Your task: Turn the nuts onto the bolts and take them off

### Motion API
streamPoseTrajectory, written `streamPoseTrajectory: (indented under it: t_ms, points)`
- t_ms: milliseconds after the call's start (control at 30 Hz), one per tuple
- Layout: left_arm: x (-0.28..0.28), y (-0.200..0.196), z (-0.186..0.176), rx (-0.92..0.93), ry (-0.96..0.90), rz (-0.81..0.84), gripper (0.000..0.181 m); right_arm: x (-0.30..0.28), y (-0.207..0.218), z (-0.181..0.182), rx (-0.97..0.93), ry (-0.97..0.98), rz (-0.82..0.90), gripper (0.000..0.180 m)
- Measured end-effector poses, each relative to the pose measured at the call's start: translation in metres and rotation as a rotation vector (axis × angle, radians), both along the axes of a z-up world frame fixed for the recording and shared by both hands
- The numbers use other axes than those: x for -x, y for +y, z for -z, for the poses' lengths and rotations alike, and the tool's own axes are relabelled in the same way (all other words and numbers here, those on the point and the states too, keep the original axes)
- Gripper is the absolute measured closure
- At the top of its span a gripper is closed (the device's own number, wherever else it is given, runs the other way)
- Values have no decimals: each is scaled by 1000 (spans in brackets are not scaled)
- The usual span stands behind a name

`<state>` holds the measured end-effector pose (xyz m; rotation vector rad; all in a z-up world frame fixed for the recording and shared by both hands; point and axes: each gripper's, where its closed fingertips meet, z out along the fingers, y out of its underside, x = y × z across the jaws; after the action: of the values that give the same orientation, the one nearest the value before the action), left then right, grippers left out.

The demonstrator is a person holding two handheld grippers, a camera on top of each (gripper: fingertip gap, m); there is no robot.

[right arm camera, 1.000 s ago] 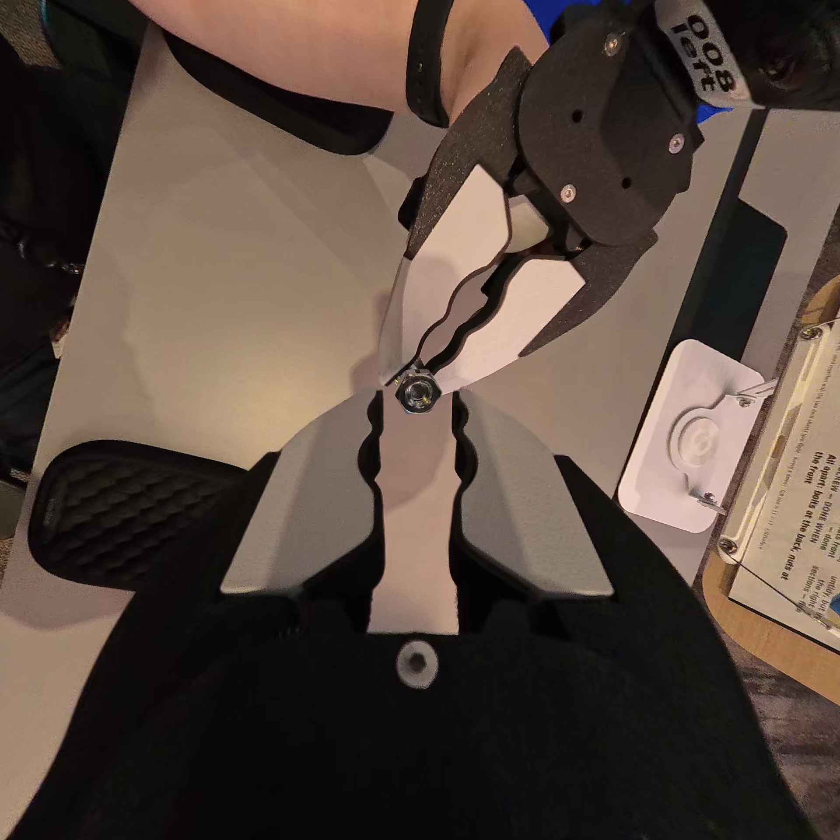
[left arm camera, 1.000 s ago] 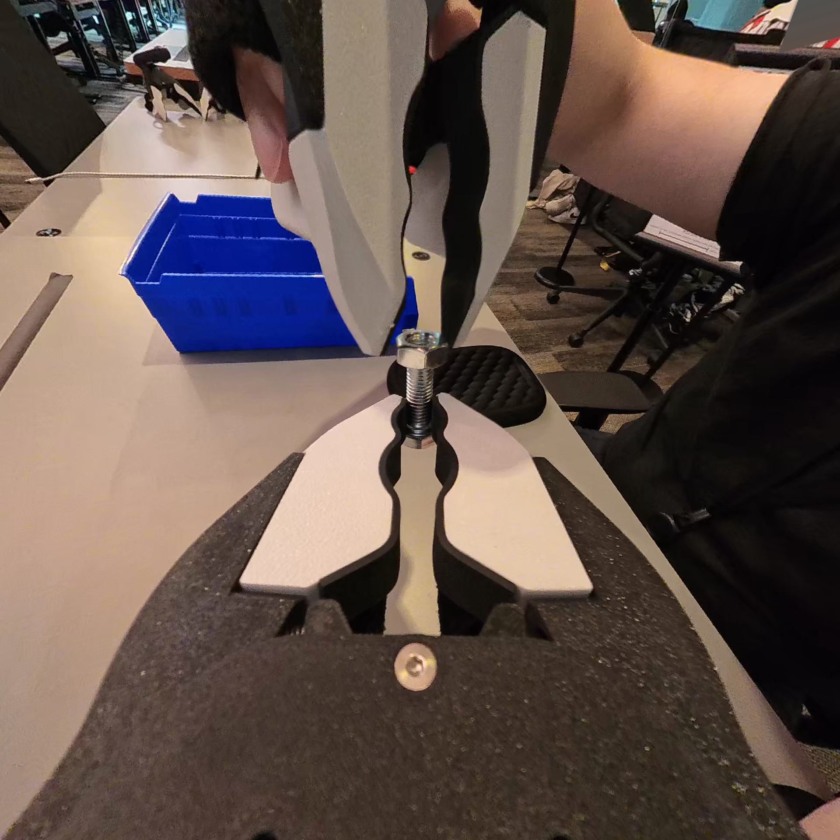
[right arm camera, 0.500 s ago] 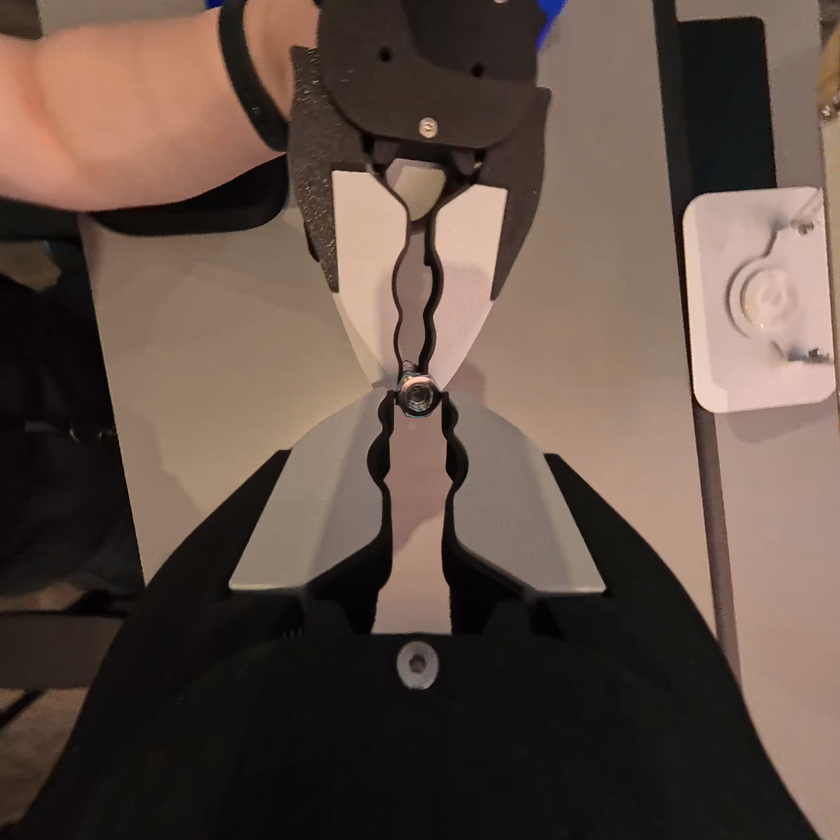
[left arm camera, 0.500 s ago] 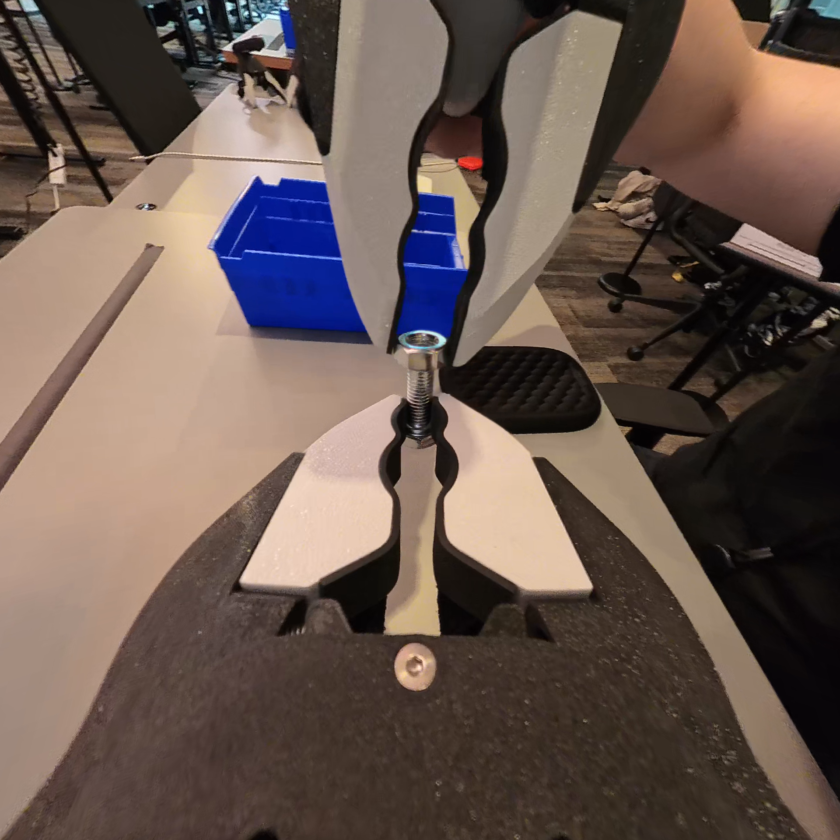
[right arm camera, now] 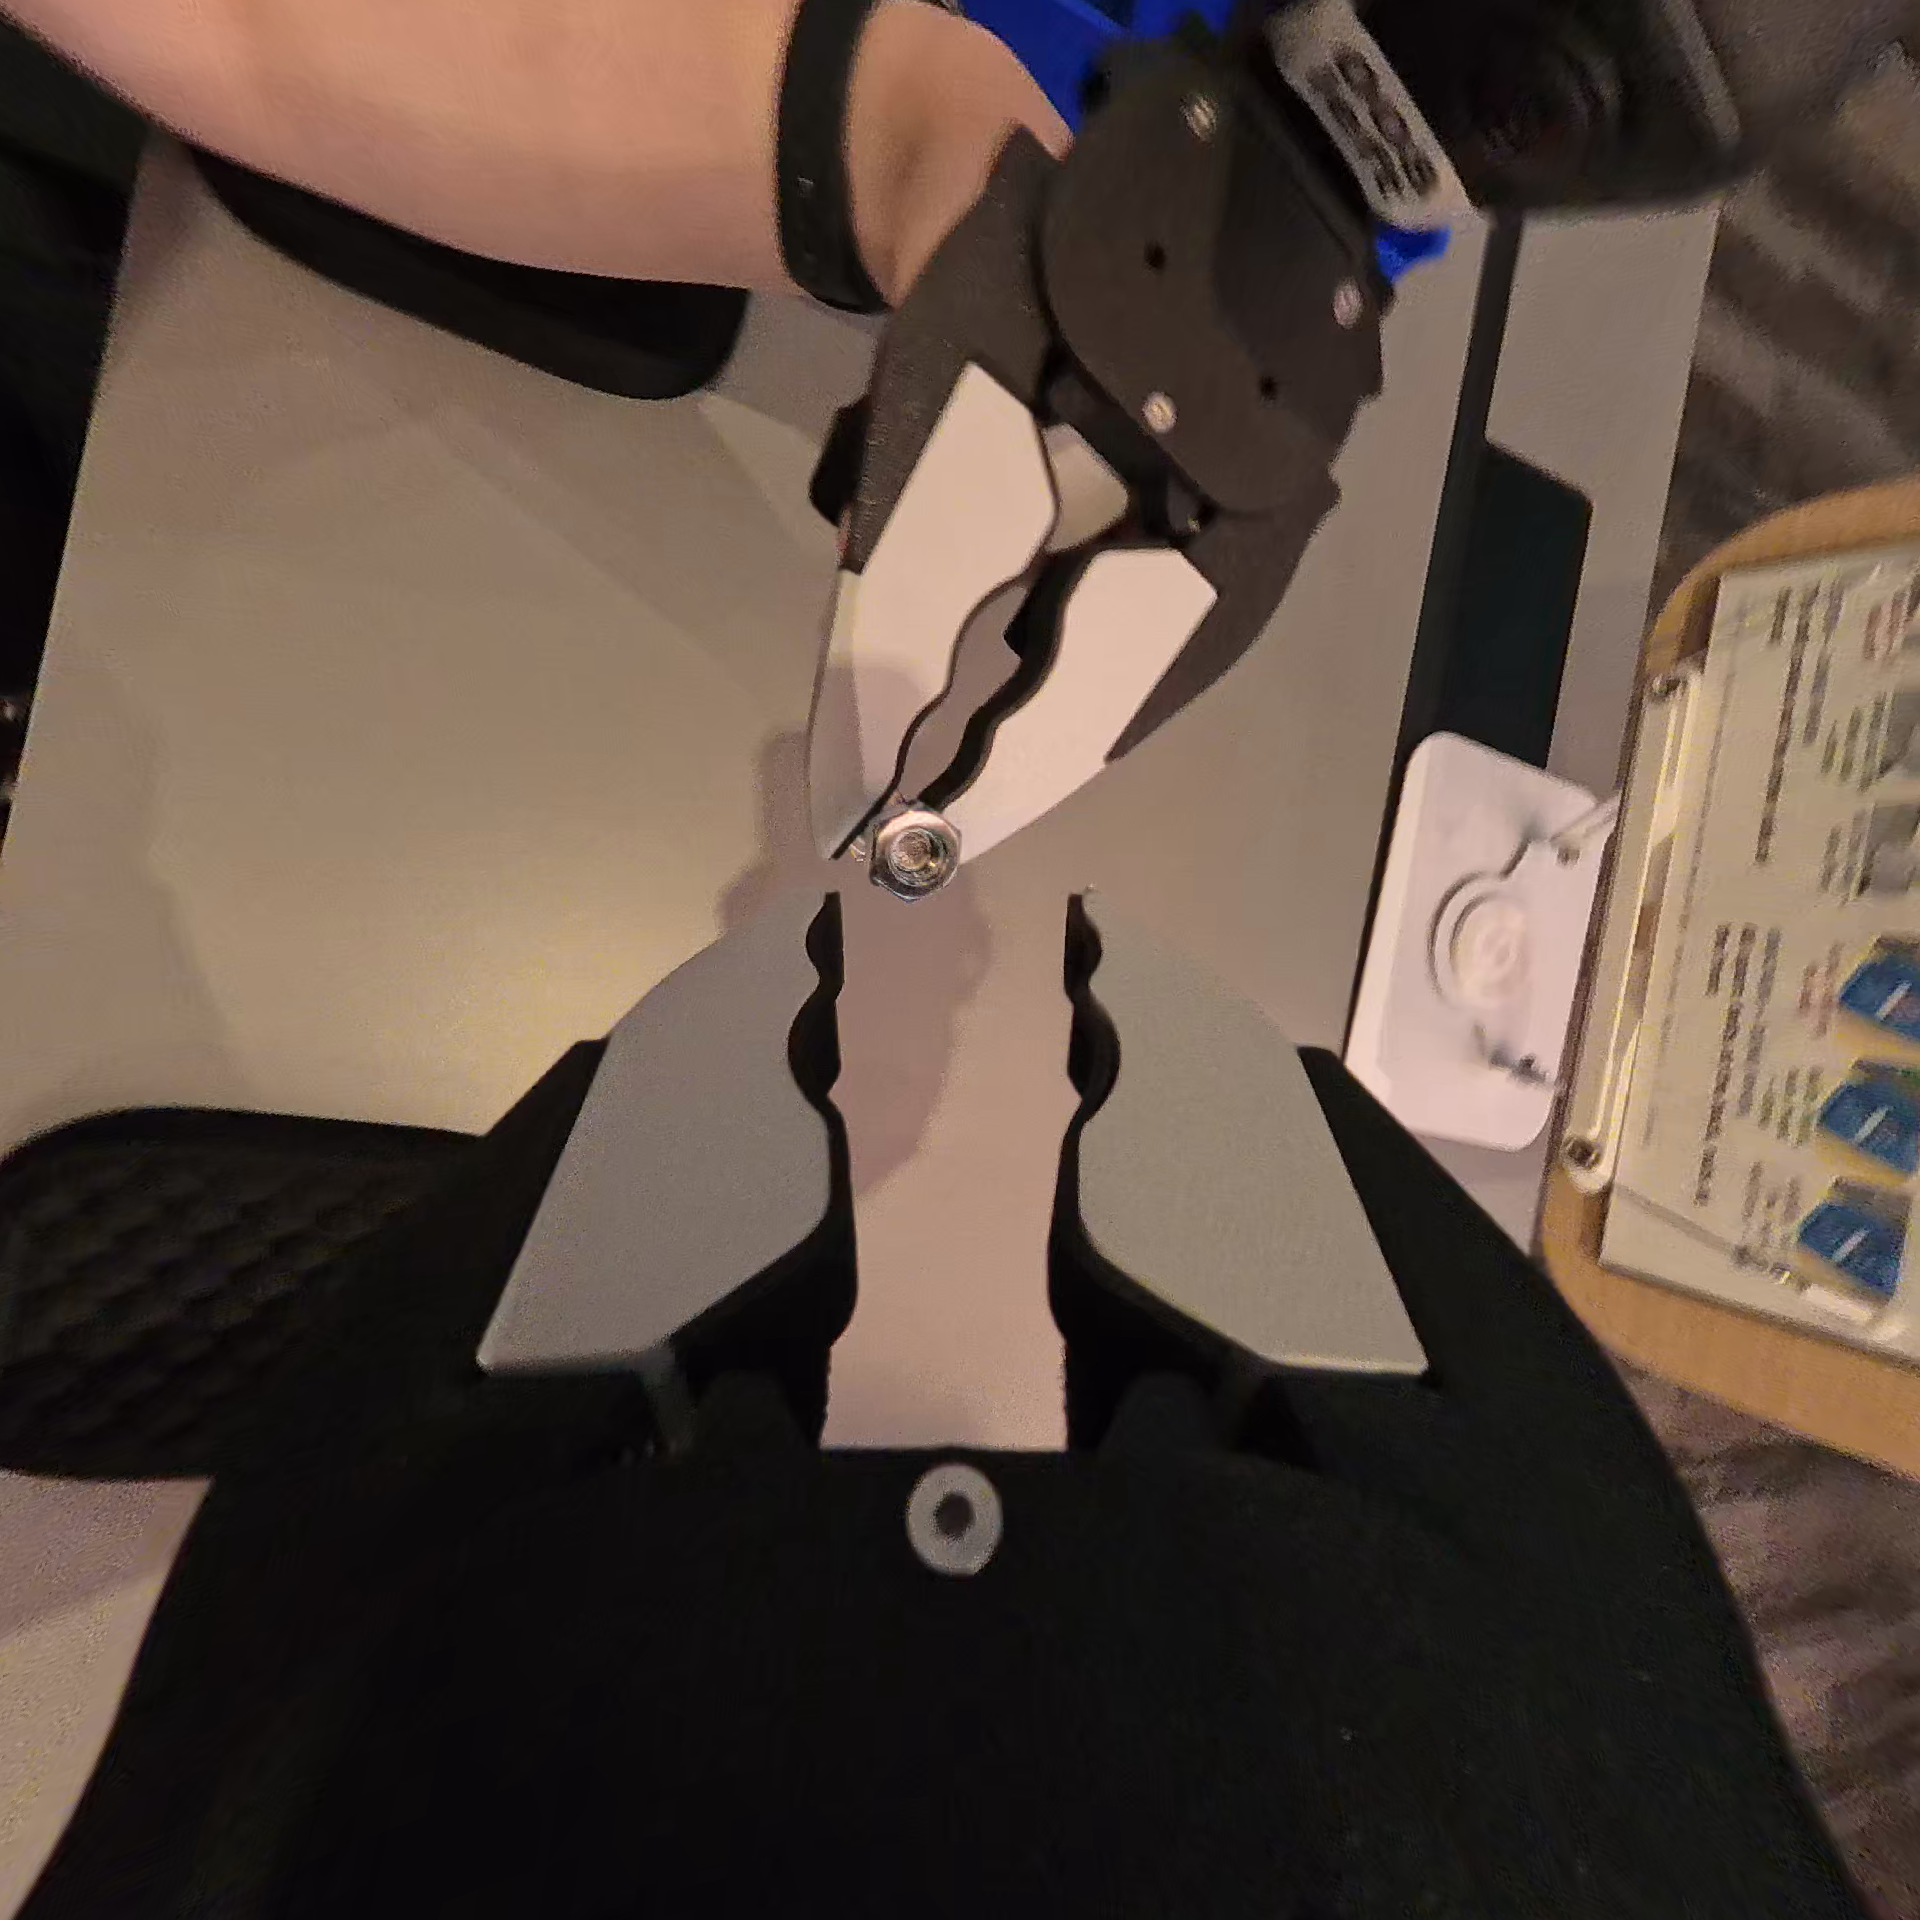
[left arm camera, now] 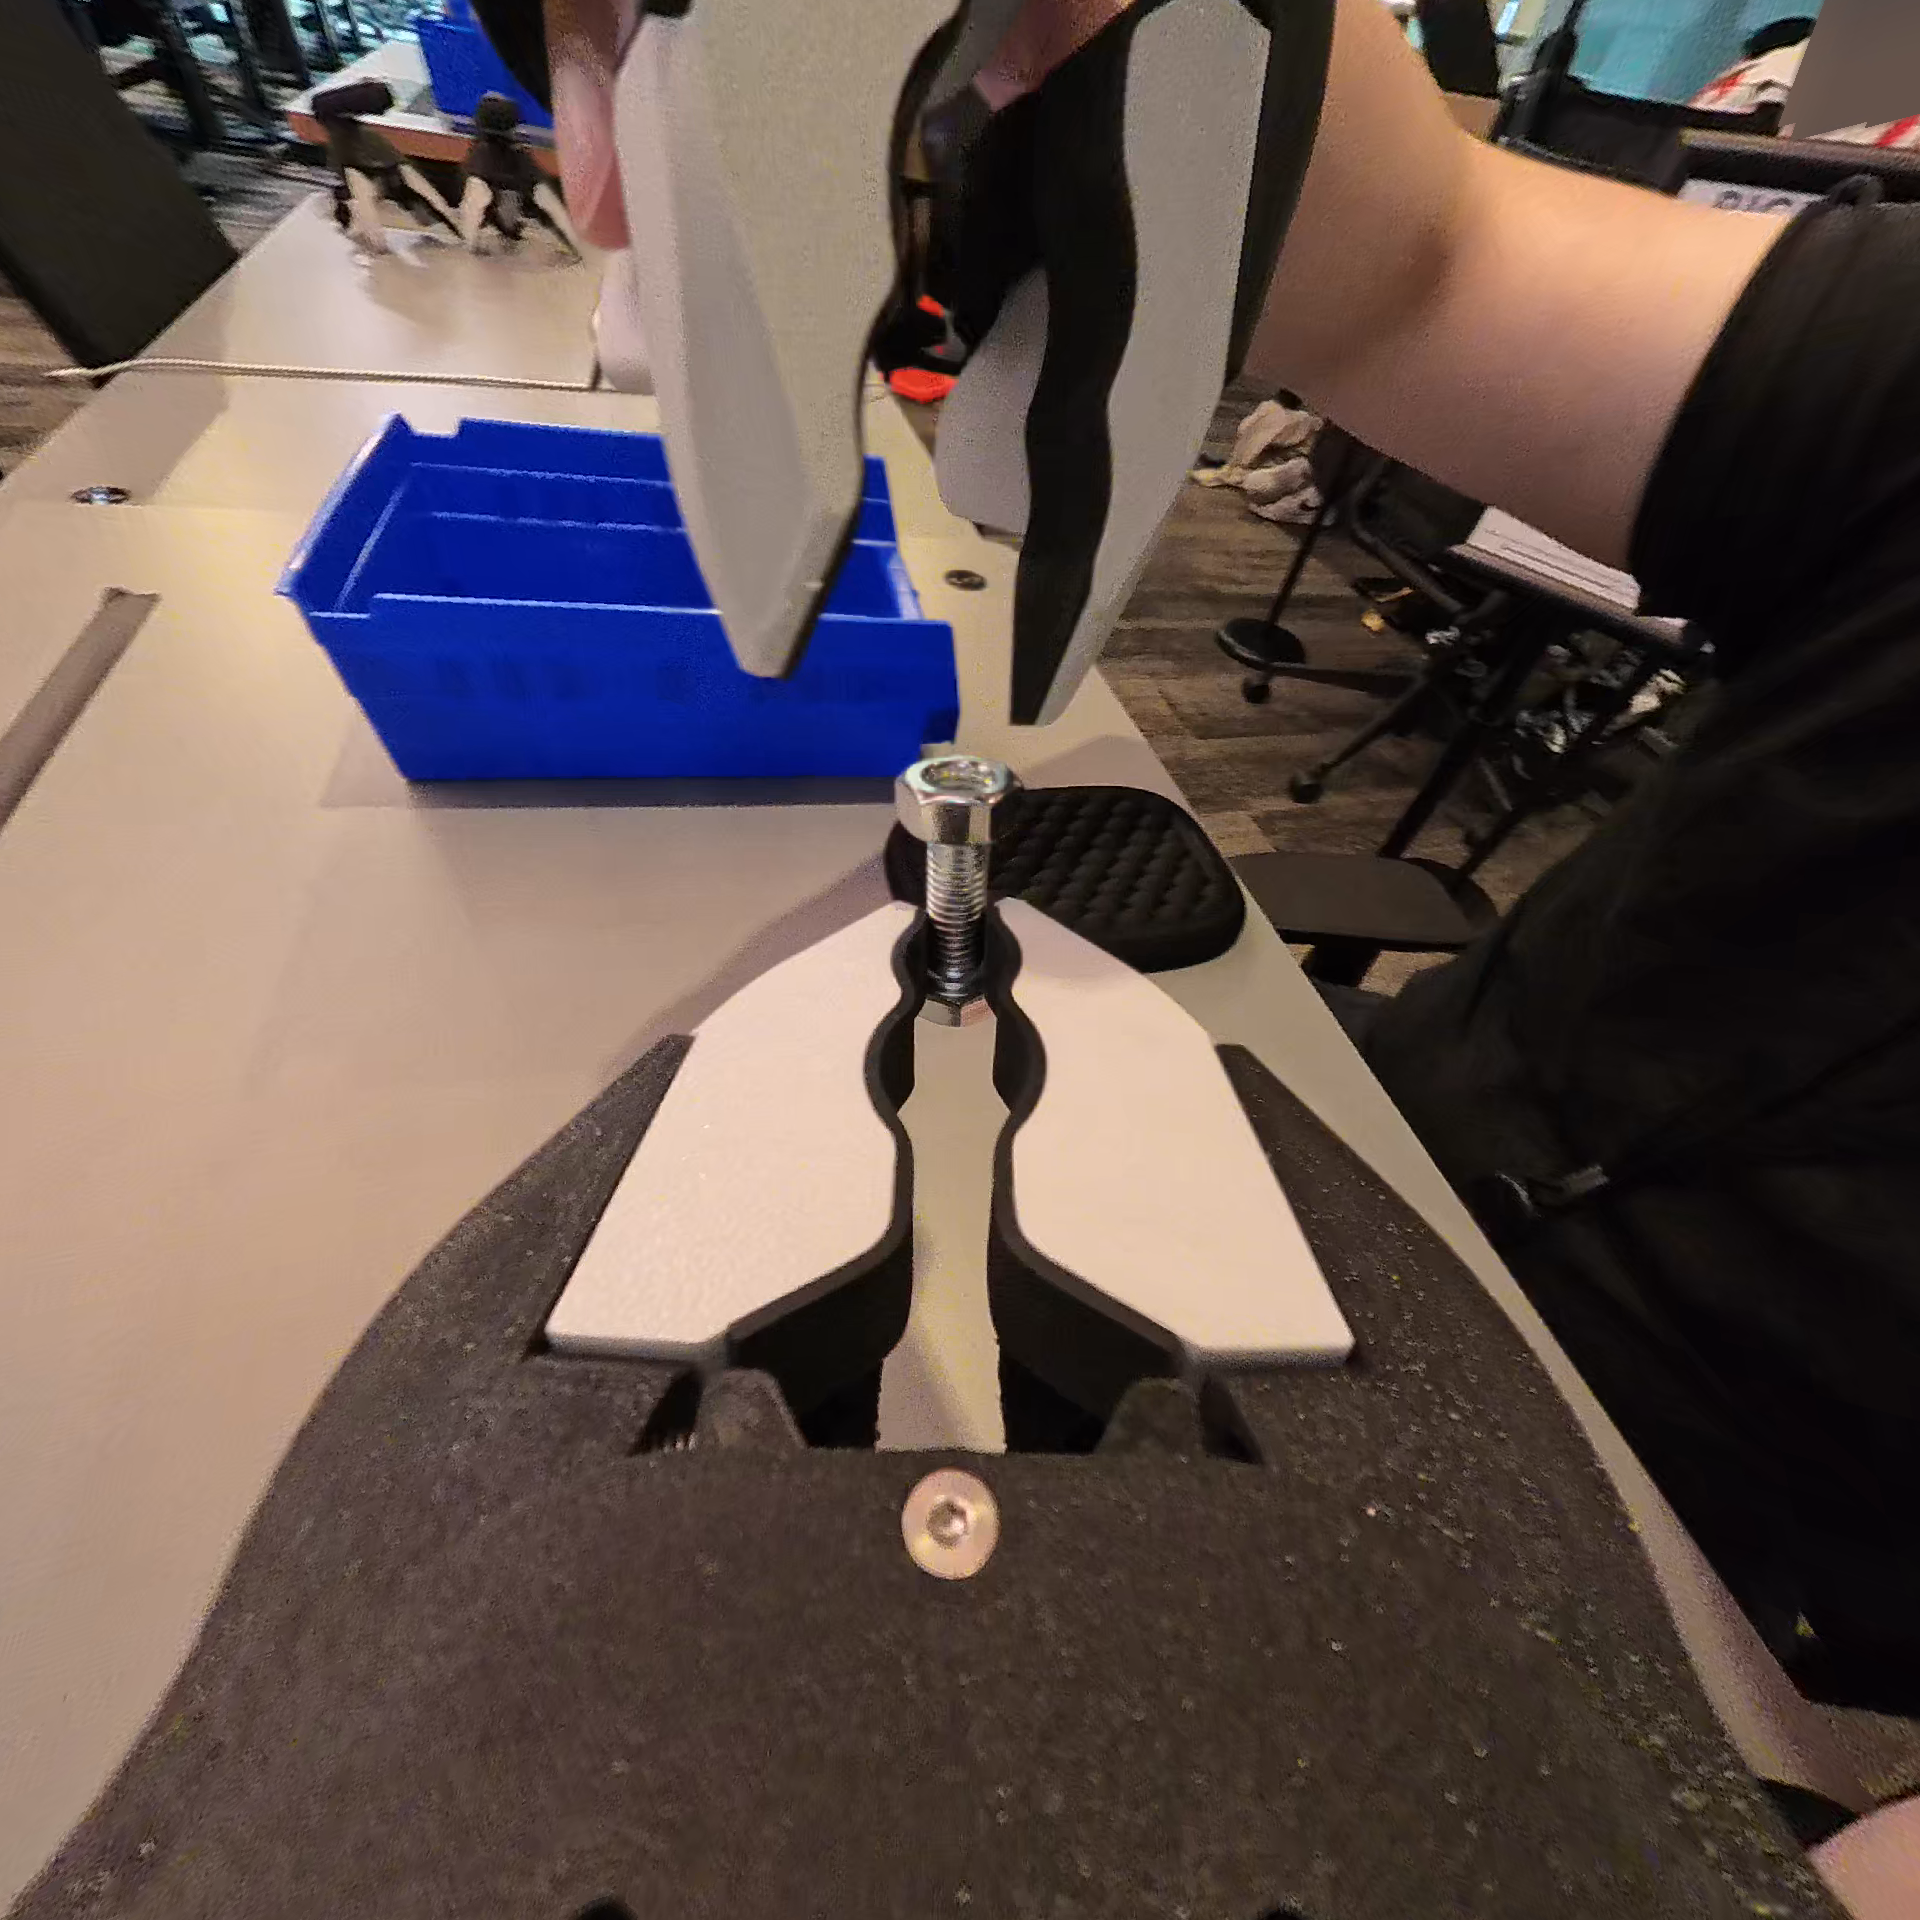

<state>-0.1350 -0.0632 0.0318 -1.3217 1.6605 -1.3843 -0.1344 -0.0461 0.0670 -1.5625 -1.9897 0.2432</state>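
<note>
Change since half a second ago: right gripper [left arm camera: 904,686], then closed about the silver hex nut [left arm camera: 954,798], now spread wide and lifted clear above it; left gripper [left arm camera: 951,961] unchanged, clenched on the lower end of the upright threaded steel bolt [left arm camera: 951,904]; nut sits at the bolt's top. Surroundings: blue plastic divided bin [left arm camera: 582,665] toward the far side of the tabletop [left arm camera: 260,987], well apart; black textured chair armrest [left arm camera: 1122,883] just past the right edge; white plastic mount [right arm camera: 1455,956] and clipboard with printed sheet [right arm camera: 1766,935] beyond another edge. Position: in the right wrist view, nut [right arm camera: 914,854] just beyond the open fingertips [right arm camera: 831,914], not between them.
</note>
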Motion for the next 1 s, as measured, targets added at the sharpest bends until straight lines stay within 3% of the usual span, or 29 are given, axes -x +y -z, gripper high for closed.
streamPoseTrajectory:
  t_ms: [167, 400, 633, 833, 1000]
  points:
    - [0, -12, 4, -9, 17, 63, 171, 10, -23, -2, 16, -30, -126, 146]
    - [7, -25, -6, 18, -26, 144, 171, 9, -33, 10, 23, -136, -177, 148]
    - [9, -28, -11, 25, -47, 166, 171, 19, -34, 5, -15, -103, -189, 159]
    - [6, -18, -5, 13, -25, 108, 171, 15, -25, 9, 24, -114, -83, 160]
    - [5, 1, -2, 15, -16, 14, 171, 14, -8, 14, 113, -72, 156, 160]
